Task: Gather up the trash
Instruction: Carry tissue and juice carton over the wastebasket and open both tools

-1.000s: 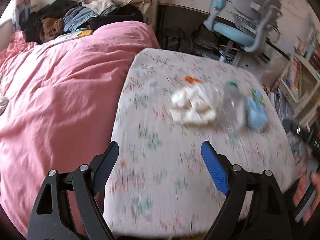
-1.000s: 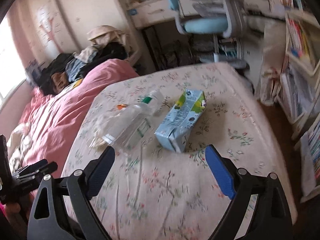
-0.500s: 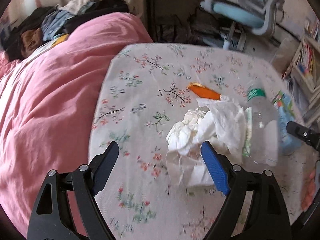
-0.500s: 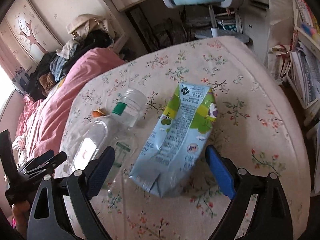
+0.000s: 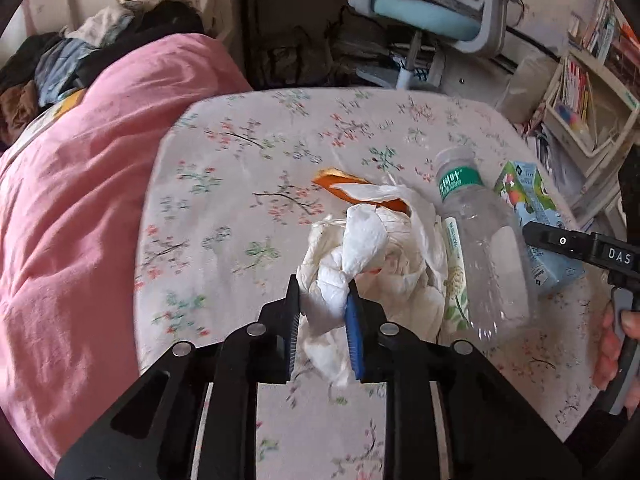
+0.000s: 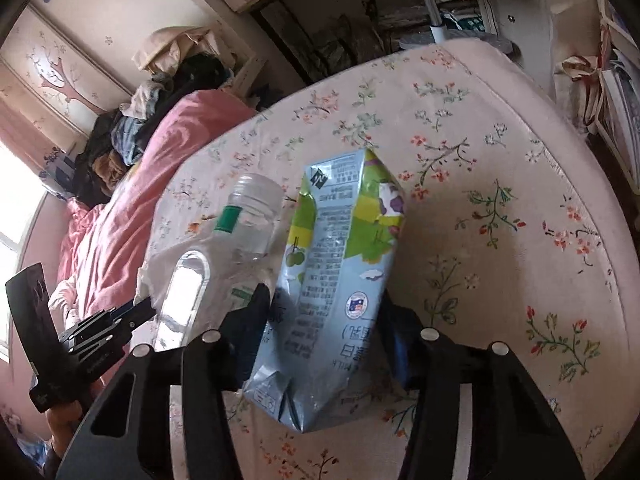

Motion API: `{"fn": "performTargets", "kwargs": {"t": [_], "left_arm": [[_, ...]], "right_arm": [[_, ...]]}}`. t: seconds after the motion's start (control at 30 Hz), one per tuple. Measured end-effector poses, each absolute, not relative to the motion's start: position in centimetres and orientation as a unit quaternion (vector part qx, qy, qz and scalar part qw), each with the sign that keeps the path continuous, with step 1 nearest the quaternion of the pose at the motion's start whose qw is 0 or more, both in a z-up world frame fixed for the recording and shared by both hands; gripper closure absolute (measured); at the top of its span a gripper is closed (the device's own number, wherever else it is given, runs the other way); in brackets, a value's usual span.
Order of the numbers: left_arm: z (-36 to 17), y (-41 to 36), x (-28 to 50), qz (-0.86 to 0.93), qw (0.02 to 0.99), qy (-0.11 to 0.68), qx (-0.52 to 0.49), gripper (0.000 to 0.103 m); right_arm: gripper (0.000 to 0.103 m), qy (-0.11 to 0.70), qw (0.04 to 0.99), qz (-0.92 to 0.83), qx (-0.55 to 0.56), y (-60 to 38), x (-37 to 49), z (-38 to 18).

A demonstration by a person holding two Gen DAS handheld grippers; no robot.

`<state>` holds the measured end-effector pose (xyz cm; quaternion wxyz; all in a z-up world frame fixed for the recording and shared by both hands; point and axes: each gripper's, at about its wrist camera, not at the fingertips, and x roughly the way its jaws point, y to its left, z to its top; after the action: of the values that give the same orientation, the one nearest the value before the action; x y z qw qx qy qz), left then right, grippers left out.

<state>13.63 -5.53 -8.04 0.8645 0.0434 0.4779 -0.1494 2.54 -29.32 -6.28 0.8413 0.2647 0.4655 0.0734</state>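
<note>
Both our claws have just been closing. Our left gripper, low in the frame's centre, now pinches the crumpled white tissue wad. Our right gripper clamps the pale blue and green milk carton at mid-frame. Both lie on the floral bedsheet; the clear plastic bottle remains uncollected between them.
</note>
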Motion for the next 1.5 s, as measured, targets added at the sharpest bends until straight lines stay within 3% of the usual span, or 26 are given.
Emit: {"fn": "performTargets", "kwargs": {"t": [0.37,0.9,1.5], "left_arm": [[-3.8,0.3,7.2,-0.151,0.881,0.445,-0.049,0.083],[-3.9,0.7,-0.7,-0.144,0.888,0.434,-0.044,0.083],[-4.7,-0.4,-8.1,-0.169,0.883,0.436,-0.037,0.083]], "right_arm": [[0.052,0.418,0.848,0.078,0.315,-30.2,-0.7,-4.1],[0.052,0.370,0.884,0.149,0.244,-23.9,-9.0,-0.8],[0.052,0.433,0.864,0.190,0.175,-17.2,-16.7,-5.1]]}}
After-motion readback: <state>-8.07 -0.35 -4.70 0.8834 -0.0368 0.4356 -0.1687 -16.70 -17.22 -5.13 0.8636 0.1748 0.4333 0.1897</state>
